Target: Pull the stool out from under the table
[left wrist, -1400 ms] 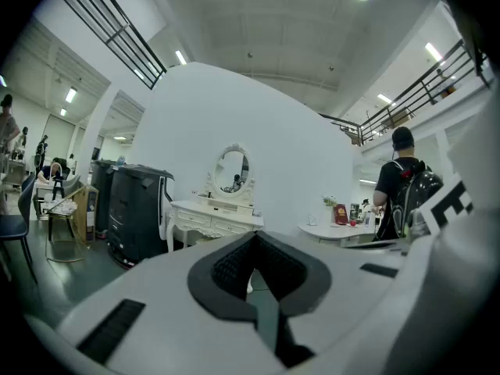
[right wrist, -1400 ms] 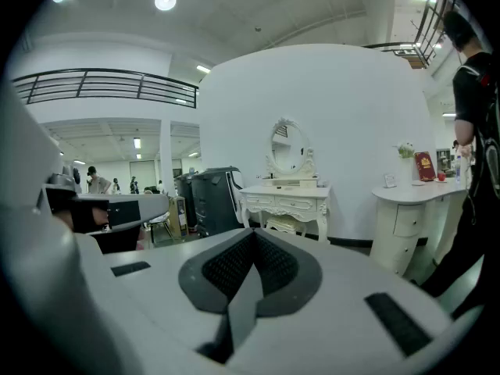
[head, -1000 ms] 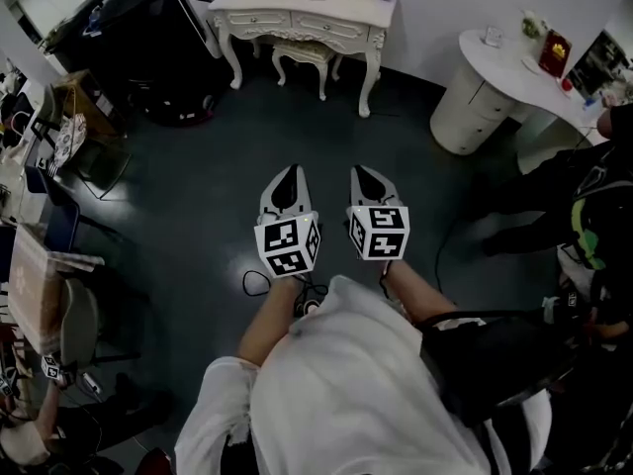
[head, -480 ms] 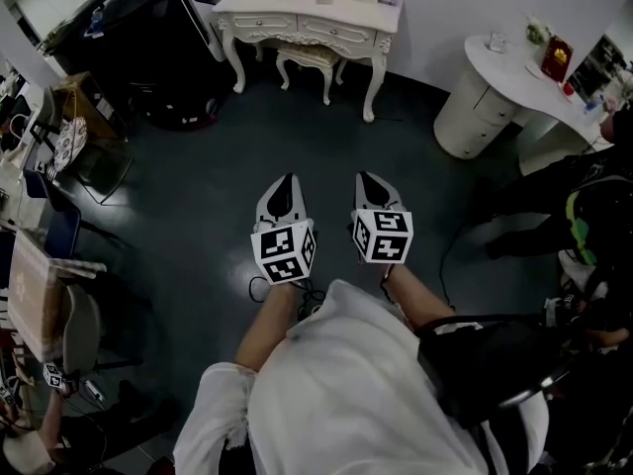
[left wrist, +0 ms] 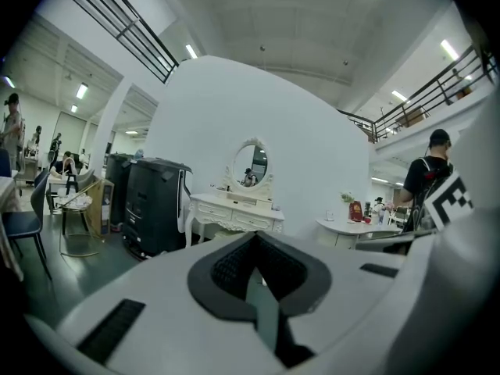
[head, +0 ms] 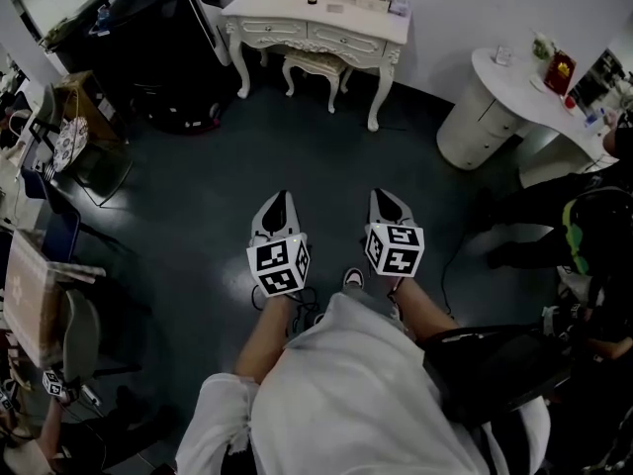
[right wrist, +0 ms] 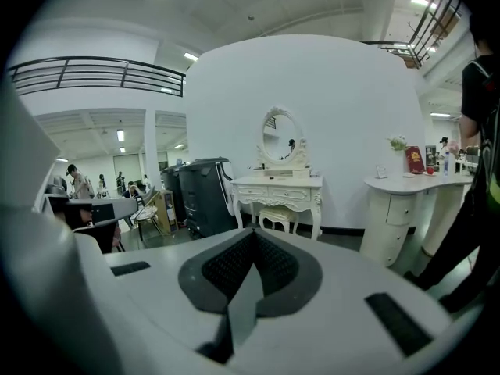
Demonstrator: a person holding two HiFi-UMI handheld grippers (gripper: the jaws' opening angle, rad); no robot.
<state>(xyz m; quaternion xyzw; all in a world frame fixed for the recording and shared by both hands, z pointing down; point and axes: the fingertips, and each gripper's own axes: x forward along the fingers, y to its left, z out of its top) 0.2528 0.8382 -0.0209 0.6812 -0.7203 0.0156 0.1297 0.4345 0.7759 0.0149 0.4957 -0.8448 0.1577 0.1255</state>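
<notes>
Dark, glossy floor [head: 198, 186] fills the foreground, and the toe of a shoe [head: 353, 278] now pokes out under the white garment where a second ago there was none, so the person looks to be mid-step. Both tools have sunk lower in the head view and drifted a little apart. The left gripper [head: 279, 202] has its jaws pressed together with nothing between them, and the right gripper [head: 388, 204] is the same: closed tight, empty, nose tipped slightly down. Out ahead, the white dressing table [head: 316, 16] has slid a touch lower and to the right in the head view, which I read as the approach closing in. It's early days for the task, though: open floor lies between the tools and the furniture, and no contact has been made. The stool [head: 311, 64] is well apart from both grippers, tucked into the kneehole between the table's carved legs with its front edge and two front legs showing. It's a small cream piece with a padded top and curved legs, upright and untouched, and it looks light enough to drag once a jaw finds the seat rim or a leg.
</notes>
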